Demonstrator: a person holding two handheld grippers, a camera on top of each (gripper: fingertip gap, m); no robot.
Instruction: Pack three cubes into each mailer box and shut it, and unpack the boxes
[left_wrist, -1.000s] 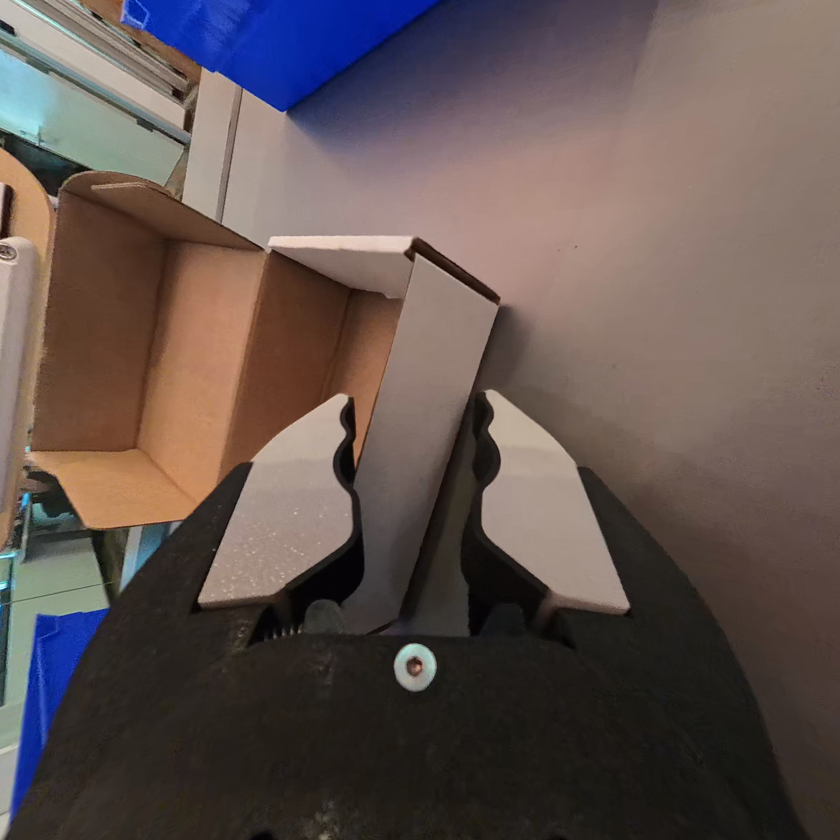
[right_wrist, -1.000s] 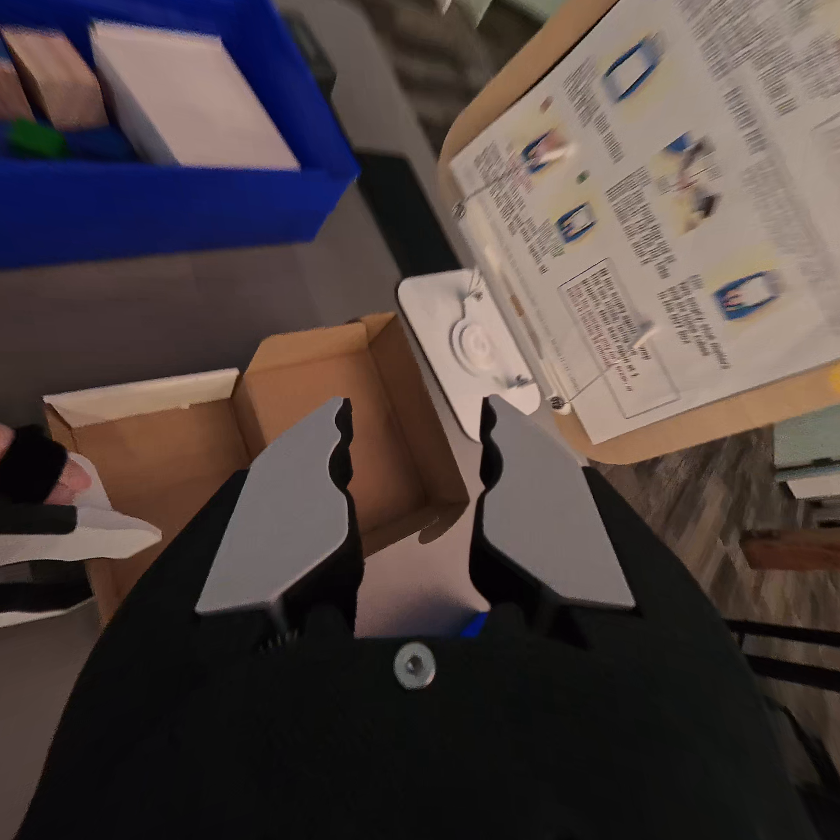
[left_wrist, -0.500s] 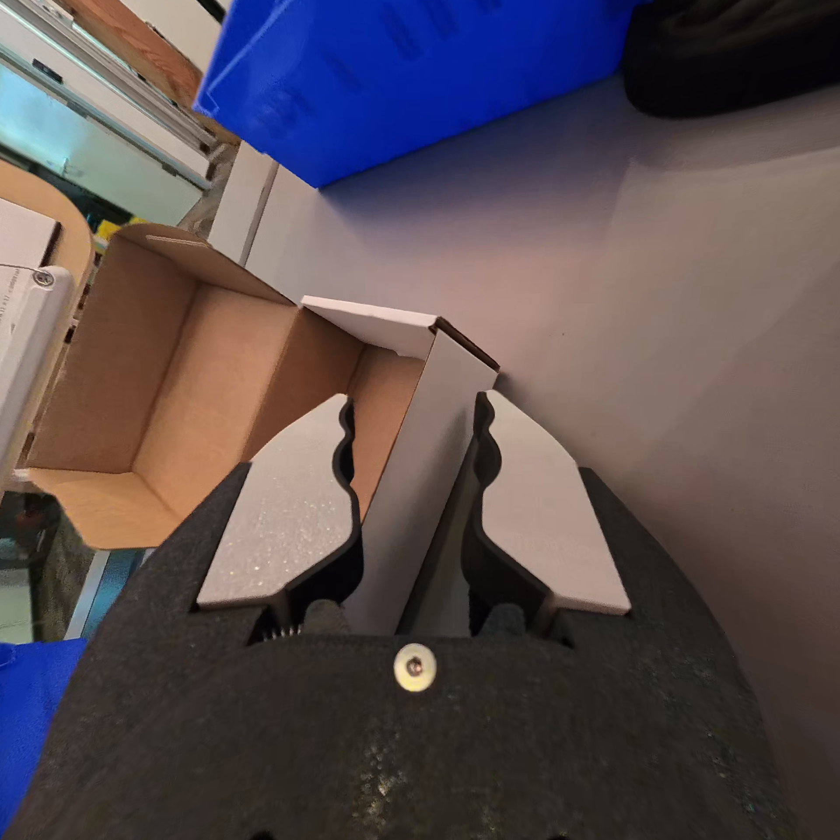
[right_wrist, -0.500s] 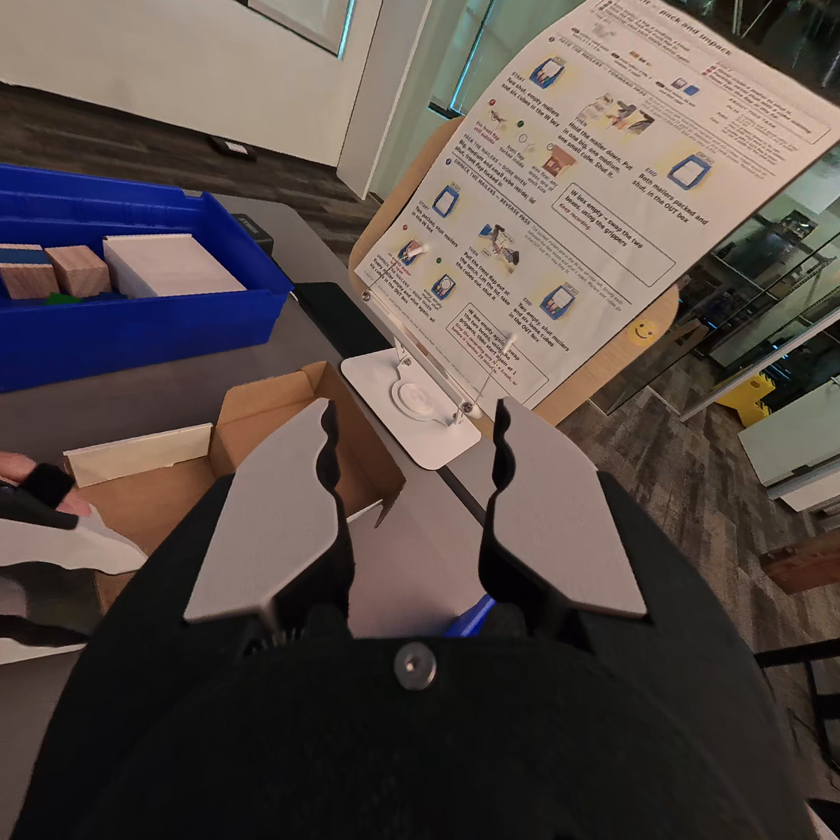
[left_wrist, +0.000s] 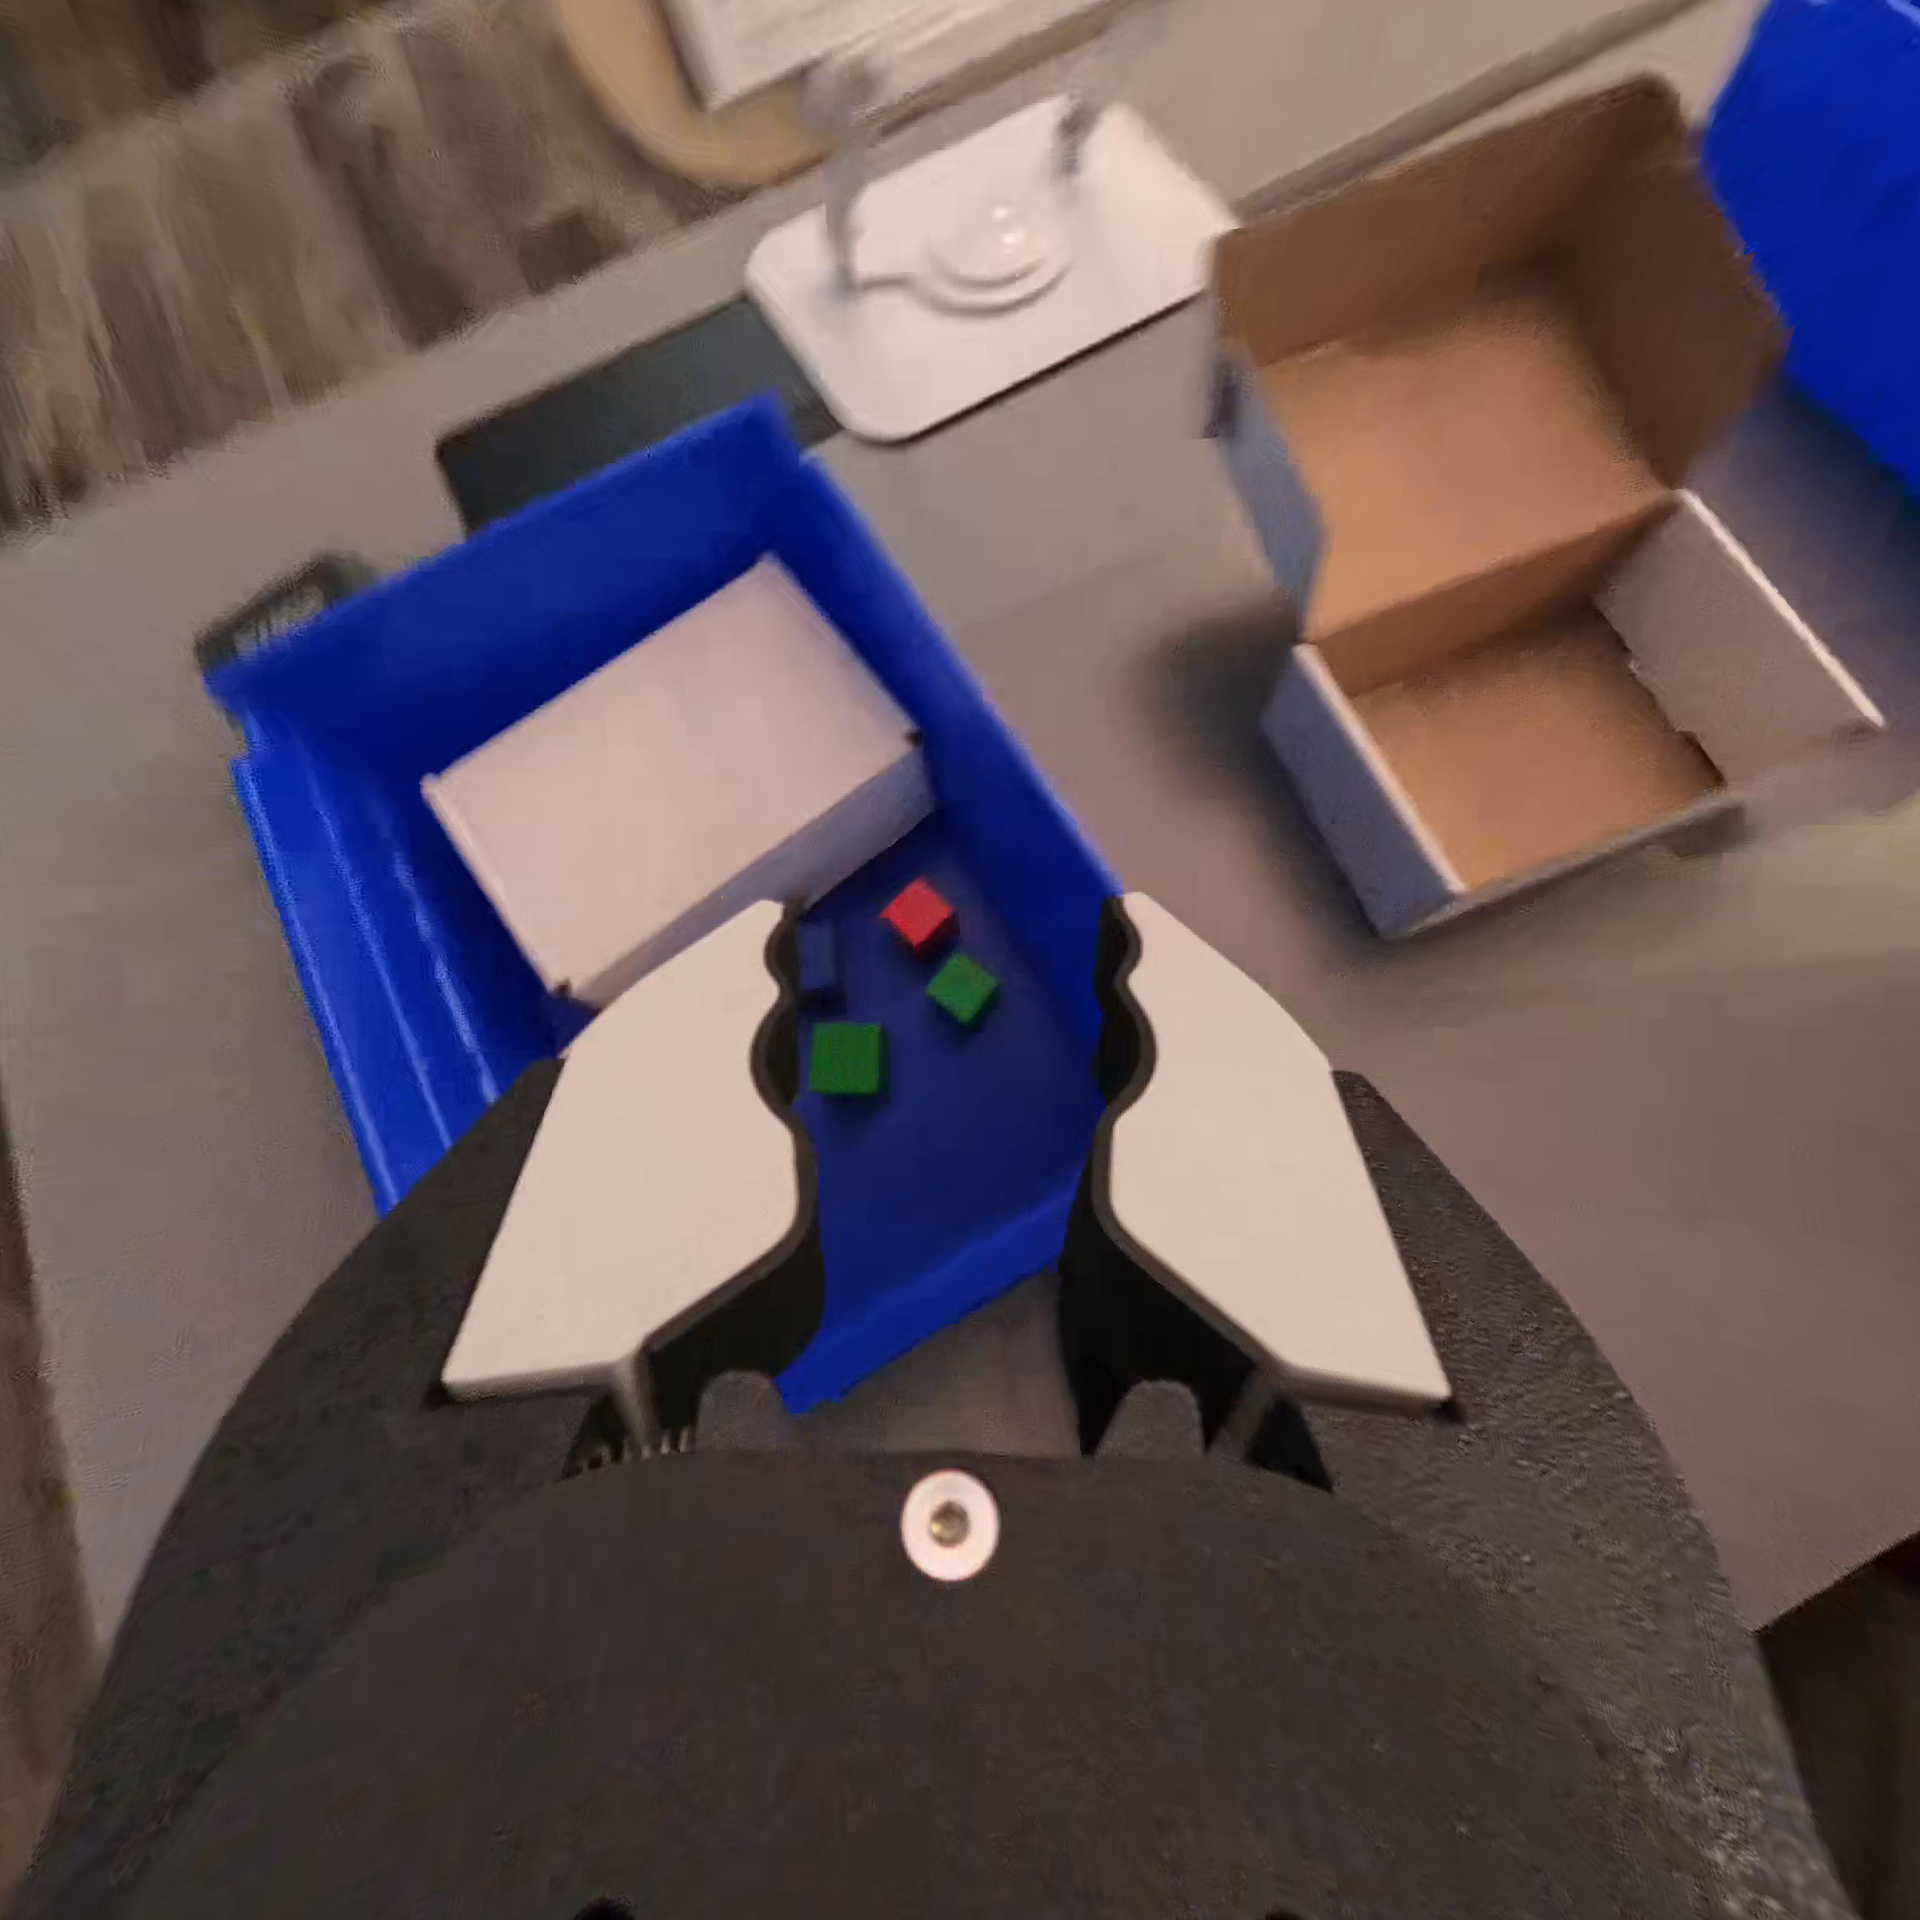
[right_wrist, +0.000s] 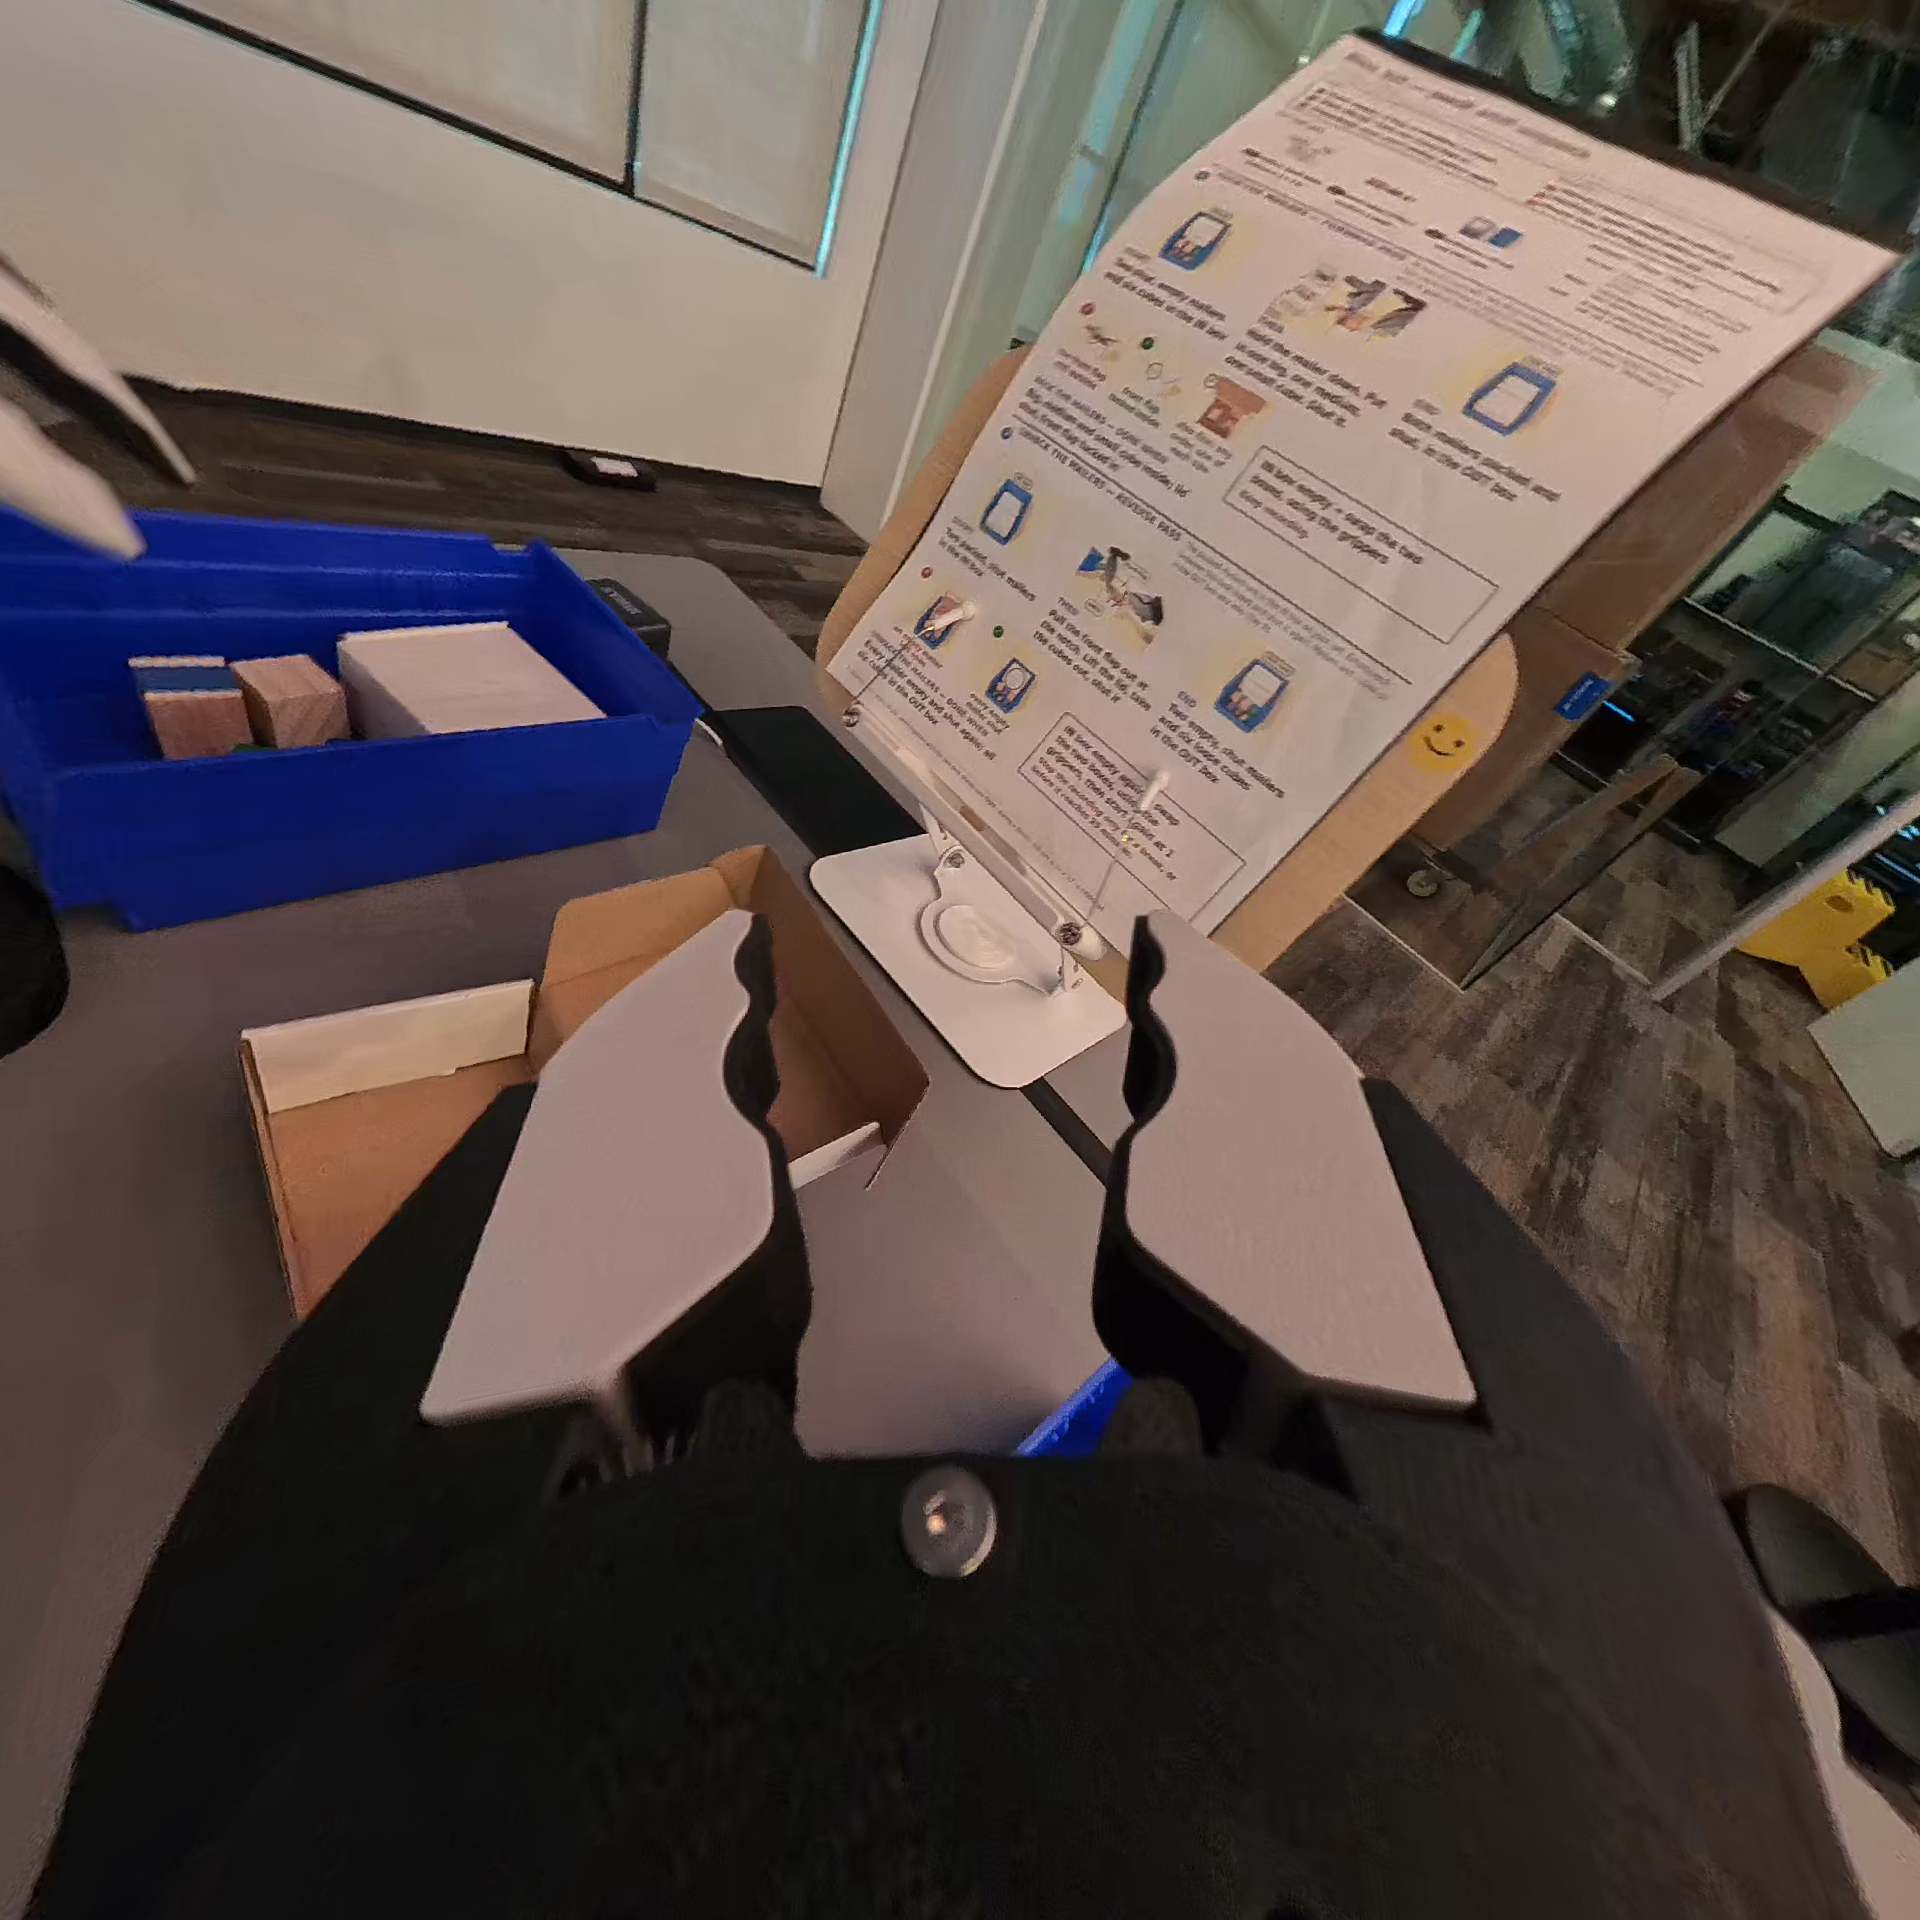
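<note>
The left gripper (left_wrist: 940, 971) hangs above the near end of a blue bin (left_wrist: 322, 831), its fingers (left_wrist: 665, 1143) spread apart with nothing between them. Under the gap lie a red cube (left_wrist: 918, 912), two green cubes (left_wrist: 962, 987) (left_wrist: 847, 1058), and a dark blue one (left_wrist: 821, 961) half hidden beside the left finger. A shut white mailer box (left_wrist: 665, 769) fills the far part of the same bin. To the right, on the grey counter (left_wrist: 1403, 1195), stands the open mailer box (left_wrist: 1538, 769), its lid (left_wrist: 1455, 343) tipped back and its tray bare.

The right gripper (right_wrist: 943, 1003) hovers over the near edge of that open box (right_wrist: 416, 1122), fingers also apart and holding nothing. A second blue bin (right_wrist: 343, 810) at far left holds wooden blocks (right_wrist: 286, 701) and another white box (right_wrist: 457, 681). An instruction sheet on a stand (right_wrist: 1247, 499) rises at the far right.

The step in hand looks like picking a first cube for the open box. The left view is motion-blurred, so settling before descending would help. The red and upper green cubes sit close together; the lower green cube lies a little more apart and seems the easier target. The fingers should straddle two flat opposite faces, squared to the cube rather than its corners, and come straight down so neither finger nudges a neighbour or catches the bin wall on the right. Meanwhile the right gripper could steady the open box, keeping clear of the tray opening so the cube can be lowered in.
</note>
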